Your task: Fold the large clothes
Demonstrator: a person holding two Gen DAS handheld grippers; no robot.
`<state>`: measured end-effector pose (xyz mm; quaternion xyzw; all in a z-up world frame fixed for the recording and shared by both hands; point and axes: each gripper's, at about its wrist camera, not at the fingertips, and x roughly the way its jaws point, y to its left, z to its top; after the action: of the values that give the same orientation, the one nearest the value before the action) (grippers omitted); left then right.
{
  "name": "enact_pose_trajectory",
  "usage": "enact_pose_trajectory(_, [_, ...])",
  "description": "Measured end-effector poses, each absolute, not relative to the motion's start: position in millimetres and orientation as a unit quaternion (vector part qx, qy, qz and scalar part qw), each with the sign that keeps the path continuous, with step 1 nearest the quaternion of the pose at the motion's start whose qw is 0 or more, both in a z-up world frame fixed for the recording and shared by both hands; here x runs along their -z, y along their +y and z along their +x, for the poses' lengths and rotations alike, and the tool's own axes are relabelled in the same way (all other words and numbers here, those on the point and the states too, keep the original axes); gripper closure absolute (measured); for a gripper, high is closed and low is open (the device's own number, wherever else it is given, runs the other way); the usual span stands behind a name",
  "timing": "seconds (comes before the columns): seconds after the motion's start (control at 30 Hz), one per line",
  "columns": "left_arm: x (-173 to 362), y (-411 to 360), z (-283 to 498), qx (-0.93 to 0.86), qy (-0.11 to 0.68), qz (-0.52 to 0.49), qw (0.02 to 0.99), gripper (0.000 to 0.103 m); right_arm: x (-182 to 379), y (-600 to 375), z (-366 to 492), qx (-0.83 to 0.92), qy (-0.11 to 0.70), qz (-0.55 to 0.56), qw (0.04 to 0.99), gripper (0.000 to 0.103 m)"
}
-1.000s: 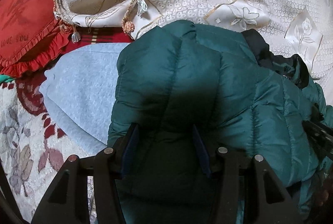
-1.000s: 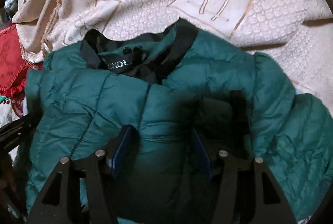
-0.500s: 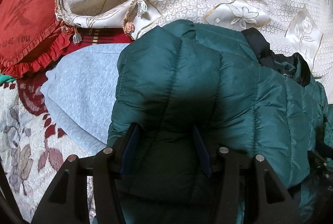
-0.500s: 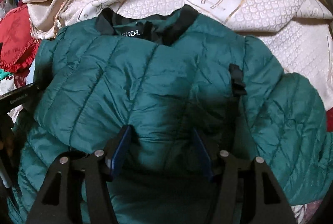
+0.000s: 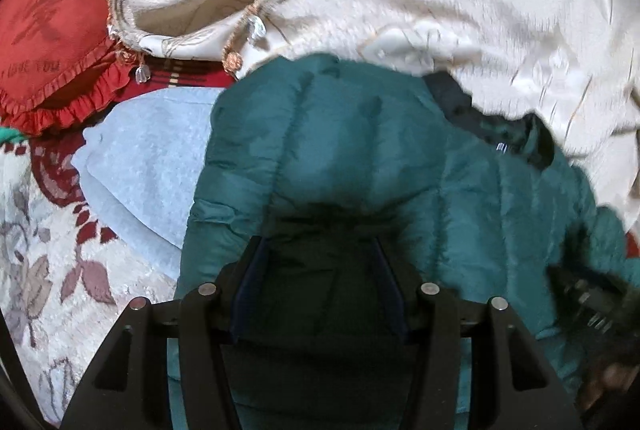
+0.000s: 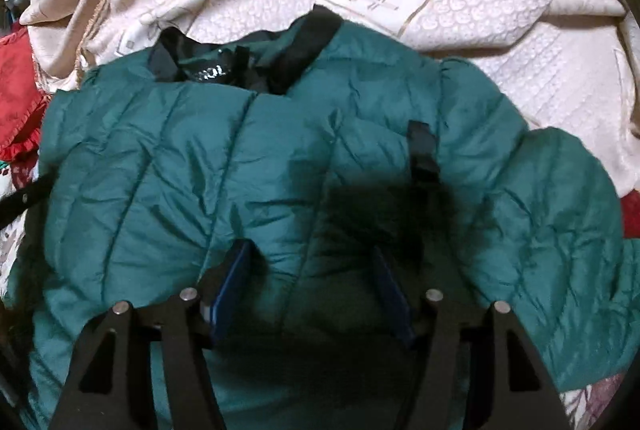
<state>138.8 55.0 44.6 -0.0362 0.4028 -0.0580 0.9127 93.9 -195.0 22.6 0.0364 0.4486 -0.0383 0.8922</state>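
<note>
A teal quilted puffer jacket [image 6: 248, 166] fills the middle of both views, lying puffed and creased on a cream embroidered bedspread [image 6: 480, 14], its black-lined collar [image 6: 248, 66] toward the top of the right wrist frame and one sleeve bulging out at the right edge. A short black strap sits right of centre. In the left wrist view the jacket [image 5: 340, 150] overlaps a pale blue-grey garment [image 5: 148, 158] at centre left, with a red frilled cushion [image 5: 48, 42] in the upper left corner. The left claw [image 5: 318, 270] stands partly open over shadowed fabric; I cannot tell whether its pads grip it. The right claw [image 6: 310, 270] is opening, jacket fabric lying between its blue pads [image 6: 230, 282].
</note>
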Motion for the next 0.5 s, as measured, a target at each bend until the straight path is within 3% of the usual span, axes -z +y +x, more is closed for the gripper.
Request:
enact_pose_trajectory(0.27, [-36, 52, 141, 0.059, 0.404, -0.025, 0.912, 0.071, -50, -200, 65, 0.035, 0.420, 0.054, 0.905, 0.037])
enact_pose_trajectory(0.5, [-47, 50, 131, 0.063, 0.405, -0.012, 0.912, 0.071, -28, -190, 76, 0.045, 0.455, 0.030, 0.889, 0.036])
